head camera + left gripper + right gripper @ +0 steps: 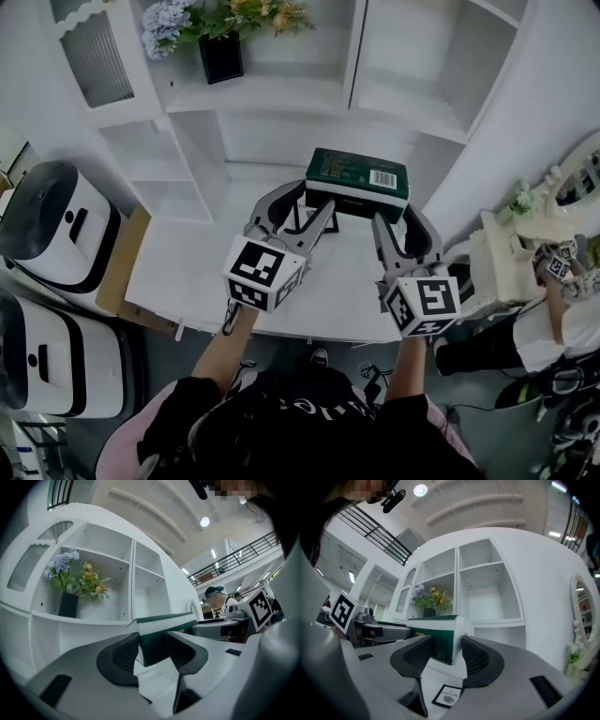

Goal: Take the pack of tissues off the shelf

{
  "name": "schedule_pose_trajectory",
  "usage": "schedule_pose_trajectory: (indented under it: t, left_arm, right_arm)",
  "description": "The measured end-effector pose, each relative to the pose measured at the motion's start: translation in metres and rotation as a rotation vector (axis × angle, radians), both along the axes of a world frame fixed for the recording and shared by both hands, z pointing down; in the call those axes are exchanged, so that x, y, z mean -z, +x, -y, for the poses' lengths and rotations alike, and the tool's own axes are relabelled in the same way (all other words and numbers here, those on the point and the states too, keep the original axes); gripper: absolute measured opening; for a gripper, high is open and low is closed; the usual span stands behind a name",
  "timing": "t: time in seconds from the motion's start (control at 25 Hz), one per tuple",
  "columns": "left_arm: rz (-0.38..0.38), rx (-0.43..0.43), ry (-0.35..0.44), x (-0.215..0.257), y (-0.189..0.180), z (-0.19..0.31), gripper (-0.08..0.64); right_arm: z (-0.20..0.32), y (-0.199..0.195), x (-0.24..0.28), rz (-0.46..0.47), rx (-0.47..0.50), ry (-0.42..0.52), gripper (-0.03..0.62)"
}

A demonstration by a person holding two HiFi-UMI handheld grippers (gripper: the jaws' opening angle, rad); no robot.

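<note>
The dark green pack of tissues [356,178] lies level at the front of the white shelf unit [281,103], over the white counter [197,272]. My left gripper [314,202] is shut on its left end; in the left gripper view both pads [123,654] press the pack [164,630] about my left gripper [154,651]. My right gripper [398,220] reaches the pack's right end. In the right gripper view the pack [438,639] sits between the pads [476,656] about my right gripper [446,651], which stand wide with no firm press showing.
A black pot of flowers [220,52] stands in the upper left compartment. Two white rounded machines [56,225] sit on the floor at left. A cream vanity with a mirror [525,244] and another person [562,319] are at right. A small printed card [446,695] lies on the counter.
</note>
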State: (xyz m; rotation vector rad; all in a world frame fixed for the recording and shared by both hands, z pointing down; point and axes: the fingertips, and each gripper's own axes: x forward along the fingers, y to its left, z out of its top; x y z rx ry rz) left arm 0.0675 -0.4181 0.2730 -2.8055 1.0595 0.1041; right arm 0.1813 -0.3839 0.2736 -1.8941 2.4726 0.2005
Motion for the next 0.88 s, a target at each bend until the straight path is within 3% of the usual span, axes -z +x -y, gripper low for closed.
schedule_pose_trajectory:
  t: [0.52,0.88]
  left_arm:
    - [0.010,0.014,-0.123,-0.077,-0.134,-0.100,0.190]
    - [-0.014,-0.005,-0.180,-0.109,-0.186,-0.160,0.190]
  right_arm:
    - [-0.096,-0.133,-0.079,0.044,0.037,-0.153,0.225]
    - [-0.156,-0.184,-0.109,0.037,0.034,-0.233,0.224]
